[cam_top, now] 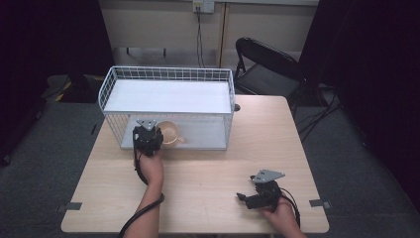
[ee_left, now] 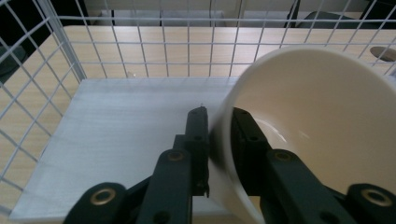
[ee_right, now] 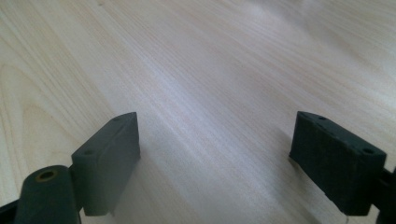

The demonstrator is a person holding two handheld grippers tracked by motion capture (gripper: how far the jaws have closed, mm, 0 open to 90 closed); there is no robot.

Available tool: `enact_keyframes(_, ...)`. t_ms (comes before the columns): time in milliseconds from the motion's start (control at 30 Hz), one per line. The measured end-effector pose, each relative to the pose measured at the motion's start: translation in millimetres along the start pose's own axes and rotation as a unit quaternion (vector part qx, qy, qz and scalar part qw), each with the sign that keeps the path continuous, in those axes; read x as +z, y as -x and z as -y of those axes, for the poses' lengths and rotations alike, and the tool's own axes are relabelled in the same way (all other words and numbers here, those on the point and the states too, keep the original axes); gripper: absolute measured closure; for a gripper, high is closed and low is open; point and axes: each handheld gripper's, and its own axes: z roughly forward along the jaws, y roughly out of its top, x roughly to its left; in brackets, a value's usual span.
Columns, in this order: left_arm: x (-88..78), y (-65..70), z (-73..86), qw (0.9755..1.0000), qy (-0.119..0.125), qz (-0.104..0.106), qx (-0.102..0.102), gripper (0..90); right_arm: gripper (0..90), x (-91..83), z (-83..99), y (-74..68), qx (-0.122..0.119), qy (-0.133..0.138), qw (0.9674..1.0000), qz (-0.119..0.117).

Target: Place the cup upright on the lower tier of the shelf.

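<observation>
A cream cup [cam_top: 169, 131] with a small handle sits on the lower shelf [ee_left: 116, 126] of a white wire rack [cam_top: 168, 74]. My left gripper [cam_top: 149, 133] reaches into the rack's open front. In the left gripper view its jaws [ee_left: 219, 114] straddle the wall of the cup [ee_left: 317, 130], one outside and one inside, both against it. The cup's mouth tilts toward the camera. My right gripper [cam_top: 241, 197] rests low over the table near the front right, pointing left. Its jaws [ee_right: 215, 144] stand wide apart with bare wood between them.
The rack stands at the back of the light wooden table [cam_top: 213, 168] and has a white upper shelf [cam_top: 168, 96] over the cup. A black folding chair [cam_top: 267, 64] is behind the table at the right. Cables trail from both grippers.
</observation>
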Motion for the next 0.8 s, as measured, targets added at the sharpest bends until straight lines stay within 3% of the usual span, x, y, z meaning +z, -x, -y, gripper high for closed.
enact_keyframes(133, -0.8, 1.0, -1.4, 1.0, 0.007, 0.002, -0.003, 67.3, 14.9, 0.0, 0.0, 0.0, 0.0, 0.0, 1.0, 0.0)
enact_keyframes(500, 0.9, 1.3, -0.1, 0.9995, 0.017, 0.02, -0.017, 54.5, 15.0, 0.0, 0.0, 0.0, 0.0, 0.0, 1.0, 0.0)
enact_keyframes(800, -10.2, -3.4, -5.6, 0.9977, 0.016, 0.057, -0.033, 45.0, 15.0, 0.0, 0.0, -0.1, 0.0, 0.0, 1.0, 0.0)
